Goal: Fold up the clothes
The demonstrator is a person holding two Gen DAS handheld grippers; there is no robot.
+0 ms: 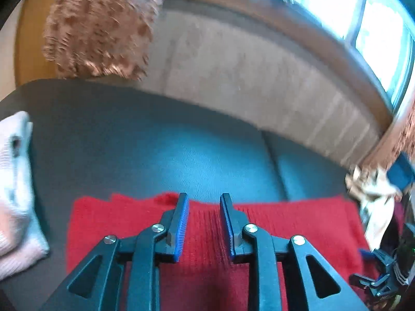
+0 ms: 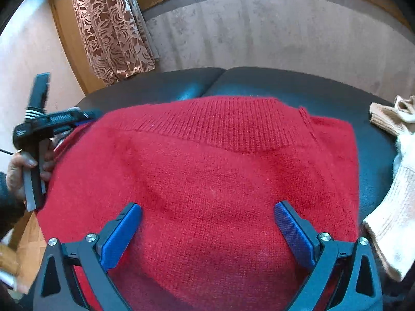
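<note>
We see the left tongs [image 1: 203, 199] partly open above the red sweater [image 2: 207, 181], nothing between the blue pads [image 1: 181, 223]; whether their tips touch the knit we cannot tell. The right tongs [image 2: 207, 210] stand wide open over the middle of the sweater, holding nothing. The sweater lies spread on a dark leather seat [image 1: 155, 150], its ribbed band towards the wall. In the right wrist view a hand [image 2: 18, 173] grips the left tool at the sweater's left edge, its tips blurred. A pale knit garment [image 2: 394, 207] lies beside the sweater, cut off by the frame. The left wrist view is smeared, so the curtain [image 2: 111, 26] is hard to read.
</note>
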